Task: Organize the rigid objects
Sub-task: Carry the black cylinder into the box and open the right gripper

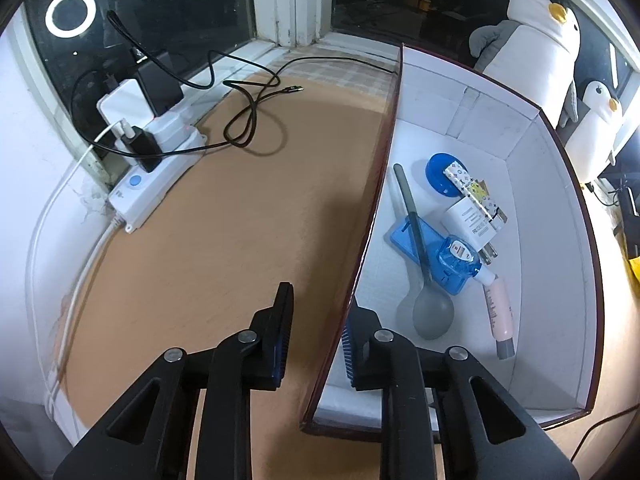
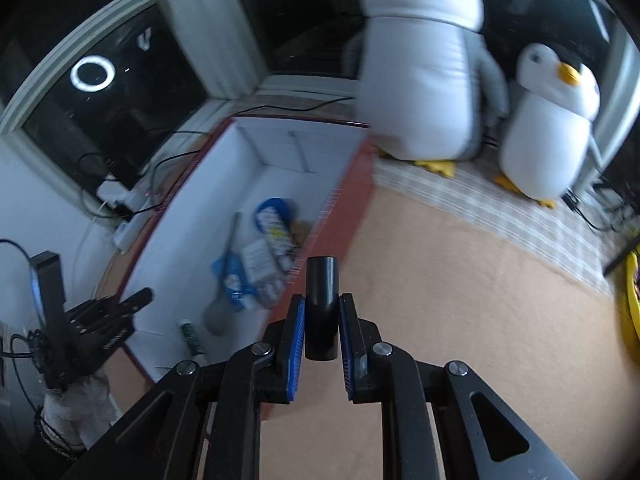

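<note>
My left gripper (image 1: 316, 330) straddles the left wall of the white-lined, red-edged box (image 1: 554, 216); one finger is outside over the table, the other inside. Table shows between the outer pad and the wall, so the jaws read as open. In the box lie a grey spoon (image 1: 416, 240), a blue lid (image 1: 438, 172), a patterned case (image 1: 474, 190), a white charger (image 1: 472, 224), a blue bottle (image 1: 456, 256) on a flat blue tray (image 1: 404, 236), and a pink tube (image 1: 498, 308). My right gripper (image 2: 322, 302) is shut on a black cylinder (image 2: 321, 280), held to the right of the box (image 2: 276, 148).
A white power strip (image 1: 140, 192) with plugged chargers and a loose black cable (image 1: 256, 120) lie at the far left by the window. Two penguin plush toys (image 2: 420, 68) (image 2: 552, 128) stand behind the box on a checked cloth. A yellow object (image 2: 630, 292) sits at the right edge.
</note>
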`<control>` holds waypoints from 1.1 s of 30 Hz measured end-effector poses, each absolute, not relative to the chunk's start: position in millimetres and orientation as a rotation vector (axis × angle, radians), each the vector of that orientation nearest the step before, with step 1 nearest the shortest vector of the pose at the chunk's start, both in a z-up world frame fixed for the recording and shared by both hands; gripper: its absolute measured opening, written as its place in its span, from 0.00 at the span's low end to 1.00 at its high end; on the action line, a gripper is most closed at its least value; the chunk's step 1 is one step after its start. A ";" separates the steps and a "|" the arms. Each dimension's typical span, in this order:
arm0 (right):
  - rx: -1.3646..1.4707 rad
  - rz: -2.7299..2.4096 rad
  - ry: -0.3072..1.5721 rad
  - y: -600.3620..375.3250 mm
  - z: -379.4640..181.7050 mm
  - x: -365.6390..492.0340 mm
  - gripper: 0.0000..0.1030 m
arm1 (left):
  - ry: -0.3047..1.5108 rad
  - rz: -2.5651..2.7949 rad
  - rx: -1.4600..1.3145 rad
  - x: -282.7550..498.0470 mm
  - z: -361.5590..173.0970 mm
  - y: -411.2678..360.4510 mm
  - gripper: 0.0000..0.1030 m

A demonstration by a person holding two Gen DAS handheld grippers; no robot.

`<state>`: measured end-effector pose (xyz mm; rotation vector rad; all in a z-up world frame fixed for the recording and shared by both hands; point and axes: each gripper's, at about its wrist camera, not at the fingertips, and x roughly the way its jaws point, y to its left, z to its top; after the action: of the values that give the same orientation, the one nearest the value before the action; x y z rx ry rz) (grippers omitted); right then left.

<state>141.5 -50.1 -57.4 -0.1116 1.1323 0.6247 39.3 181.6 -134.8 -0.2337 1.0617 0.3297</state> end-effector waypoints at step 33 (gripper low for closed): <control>-0.403 0.756 1.277 66.4 -136.1 115.7 0.14 | 1.046 0.287 -0.243 42.2 -139.0 183.9 0.10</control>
<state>115.7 66.4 -136.1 -0.4030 1.2768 0.7557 42.1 183.9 -139.0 -0.2428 1.0455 0.2871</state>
